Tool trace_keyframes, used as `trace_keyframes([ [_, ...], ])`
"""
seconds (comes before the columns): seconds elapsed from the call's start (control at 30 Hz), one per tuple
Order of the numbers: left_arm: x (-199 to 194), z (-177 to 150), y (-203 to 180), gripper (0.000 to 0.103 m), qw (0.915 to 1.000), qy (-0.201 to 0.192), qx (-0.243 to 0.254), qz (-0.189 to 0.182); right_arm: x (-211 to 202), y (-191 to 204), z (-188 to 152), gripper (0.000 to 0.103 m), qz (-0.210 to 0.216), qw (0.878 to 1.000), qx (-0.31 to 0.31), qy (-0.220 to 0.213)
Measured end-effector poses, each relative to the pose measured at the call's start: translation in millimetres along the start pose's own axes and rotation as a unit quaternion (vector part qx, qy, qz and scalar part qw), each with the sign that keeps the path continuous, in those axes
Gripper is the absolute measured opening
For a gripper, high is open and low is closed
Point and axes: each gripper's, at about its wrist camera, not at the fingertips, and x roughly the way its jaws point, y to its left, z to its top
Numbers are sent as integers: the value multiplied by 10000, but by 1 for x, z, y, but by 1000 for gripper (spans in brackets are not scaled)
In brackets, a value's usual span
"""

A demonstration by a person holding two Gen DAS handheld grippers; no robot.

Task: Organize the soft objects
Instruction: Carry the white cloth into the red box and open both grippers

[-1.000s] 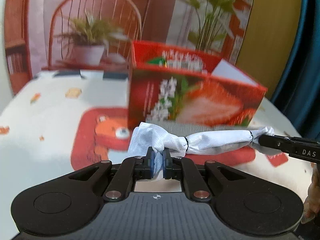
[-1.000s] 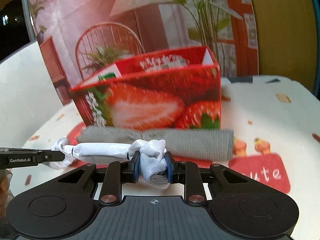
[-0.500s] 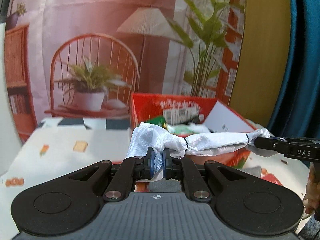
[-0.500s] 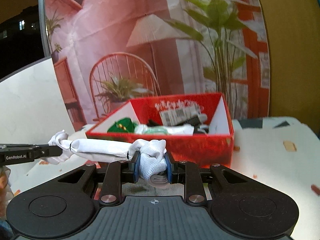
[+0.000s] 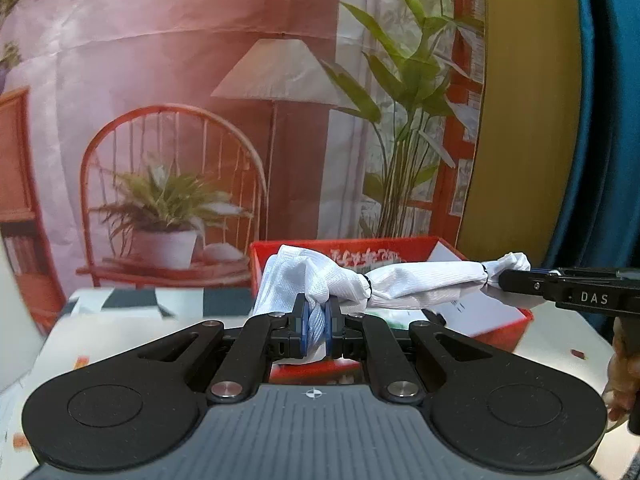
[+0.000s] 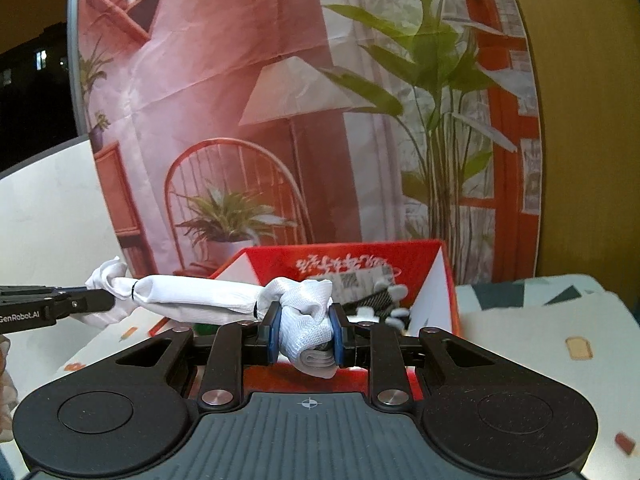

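Note:
A white rolled cloth bundle (image 5: 420, 282) tied with two black bands hangs between both grippers, above the open red strawberry box (image 5: 520, 316). My left gripper (image 5: 316, 322) is shut on one bunched end. My right gripper (image 6: 304, 334) is shut on the other end (image 6: 308, 308). The bundle's middle also shows in the right wrist view (image 6: 196, 294), with the box (image 6: 444, 280) behind it. Each gripper's tip appears at the edge of the other's view.
The box holds a green item (image 6: 204, 328), a black-and-white glove-like item (image 6: 380, 300) and white paper (image 5: 472, 304). The table (image 6: 540, 340) has a white patterned cover. A printed backdrop (image 5: 240, 80) stands behind, a blue curtain (image 5: 608, 120) to the right.
Both grippers have lifted the cloth bundle from table height, in front of the box and a grey rolled towel, up over the box's open top. The towel has dropped out of view.

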Motion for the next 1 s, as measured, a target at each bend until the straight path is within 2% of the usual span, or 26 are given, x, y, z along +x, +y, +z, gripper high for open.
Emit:
trace_keyframes([
  [0.1, 28, 15, -7, 9, 9995, 117, 278, 7, 19, -6, 15, 22, -130, 9999, -18, 85],
  [0.27, 83, 35, -8, 9, 9977, 527, 417, -3, 58, -18, 34, 22, -451, 9985, -188, 257],
  [0.4, 123, 41, -10, 9, 9941, 911, 586, -17, 94, -22, 40, 22, -717, 9951, -476, 491],
  [0.53, 162, 38, -9, 9, 9890, 1396, 486, -63, 127, -21, 43, 22, -832, 9894, -849, 837],
  [0.73, 194, 30, -3, 9, 9817, 1848, 446, -81, 166, -18, 41, 22, -868, 9803, -1123, 1373],
  [1.0, 208, 24, -2, 9, 9760, 2120, 458, -198, 186, -19, 34, 22, -855, 9740, -1104, 1782],
])
